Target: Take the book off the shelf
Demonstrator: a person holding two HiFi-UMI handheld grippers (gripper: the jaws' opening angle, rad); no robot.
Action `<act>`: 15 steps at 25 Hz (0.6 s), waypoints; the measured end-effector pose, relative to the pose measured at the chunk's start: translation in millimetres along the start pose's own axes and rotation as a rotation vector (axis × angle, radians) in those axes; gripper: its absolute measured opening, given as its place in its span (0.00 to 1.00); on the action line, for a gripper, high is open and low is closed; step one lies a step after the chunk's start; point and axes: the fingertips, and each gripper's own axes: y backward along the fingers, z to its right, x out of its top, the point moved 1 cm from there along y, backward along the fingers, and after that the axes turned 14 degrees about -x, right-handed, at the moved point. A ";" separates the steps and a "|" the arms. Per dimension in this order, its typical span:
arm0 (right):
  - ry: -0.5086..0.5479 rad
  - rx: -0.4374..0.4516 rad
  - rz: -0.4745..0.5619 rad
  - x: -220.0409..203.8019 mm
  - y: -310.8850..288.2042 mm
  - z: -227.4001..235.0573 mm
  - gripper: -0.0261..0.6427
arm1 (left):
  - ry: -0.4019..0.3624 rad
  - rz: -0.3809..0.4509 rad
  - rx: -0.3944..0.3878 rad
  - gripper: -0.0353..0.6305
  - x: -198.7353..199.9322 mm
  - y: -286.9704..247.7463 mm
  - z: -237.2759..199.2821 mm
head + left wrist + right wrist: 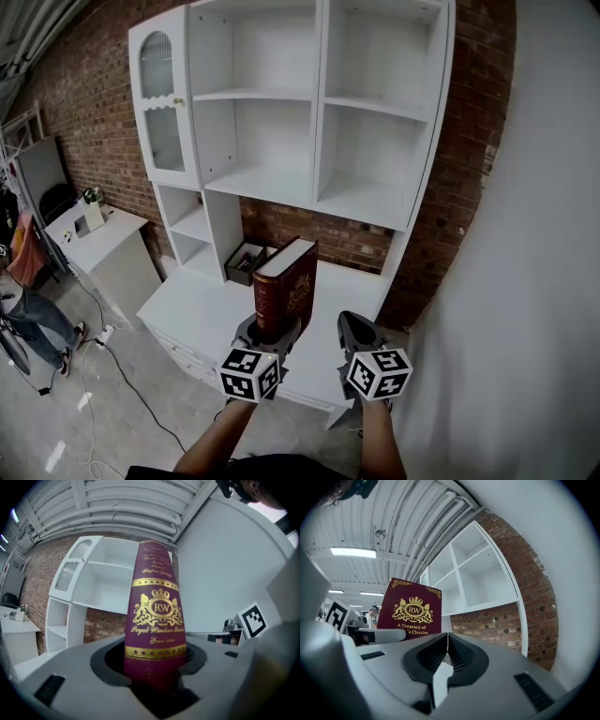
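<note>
My left gripper is clamped on the foot of the book. Its jaws stand fairly wide and press on both covers, with the spine facing me. The book stands upright in that grip, clear of the shelves and over the front part of the white counter.

My right gripper sits at the book's three o'clock, just beside it and not touching. Its jaws are pressed together with nothing between them.

The left gripper view shows the maroon spine with a gold lion crest marked "RW". The script under it looks like "Royal Windsor", but the rest is too blurred to read. Only the right gripper view shows the front cover, at its ten o'clock, with the same crest and "A Treasury of … Classics"; the left gripper hides one word.

Only the head view takes in the white shelf unit at twelve o'clock against the brick wall. A small dark box lies on the counter behind the book.
</note>
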 end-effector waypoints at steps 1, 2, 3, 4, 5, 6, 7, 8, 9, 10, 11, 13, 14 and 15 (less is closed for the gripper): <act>0.000 -0.002 -0.003 -0.2 0.3 0.5 0.07 | 0.002 -0.002 0.000 0.42 -0.5 1.3 -0.8; 0.001 -0.003 -0.005 -0.2 0.4 0.1 0.07 | 0.004 -0.002 0.001 0.42 -0.5 2.9 -1.9; 0.001 -0.005 -0.006 0.1 0.5 -0.9 0.07 | 0.006 -0.001 0.001 0.42 -0.3 4.9 -3.2; 0.003 -0.008 -0.006 0.5 0.8 -2.6 0.07 | 0.009 0.001 0.000 0.42 0.1 7.3 -4.3; 0.005 -0.009 -0.004 1.0 1.2 -5.3 0.07 | 0.012 0.005 -0.002 0.42 0.5 9.8 -5.5; 0.008 -0.010 -0.002 1.6 1.4 -8.9 0.07 | 0.014 0.008 -0.003 0.42 0.8 12.6 -7.2; 0.012 -0.010 0.001 2.2 1.5 -13.0 0.07 | 0.018 0.011 -0.003 0.42 0.7 15.4 -9.2; 0.015 -0.012 0.005 2.8 1.7 -16.9 0.07 | 0.022 0.013 -0.002 0.42 0.4 17.9 -11.0; 0.017 -0.015 0.009 3.2 2.0 -20.3 0.07 | 0.026 0.014 -0.004 0.42 -0.1 20.1 -12.2; 0.017 -0.020 0.013 3.3 2.4 -23.2 0.07 | 0.028 0.014 -0.007 0.42 -0.5 22.2 -12.7; 0.016 -0.025 0.016 3.5 2.6 -25.9 0.07 | 0.027 0.014 -0.012 0.42 -0.4 24.3 -12.9; 0.014 -0.034 0.022 4.1 2.5 -32.1 0.07 | 0.023 0.016 -0.020 0.42 0.8 29.3 -14.1; 0.013 -0.036 0.024 4.2 2.6 -35.9 0.07 | 0.021 0.017 -0.023 0.42 1.6 32.3 -15.3; 0.014 -0.034 0.025 4.1 2.7 -40.2 0.07 | 0.021 0.018 -0.025 0.42 2.3 35.3 -16.8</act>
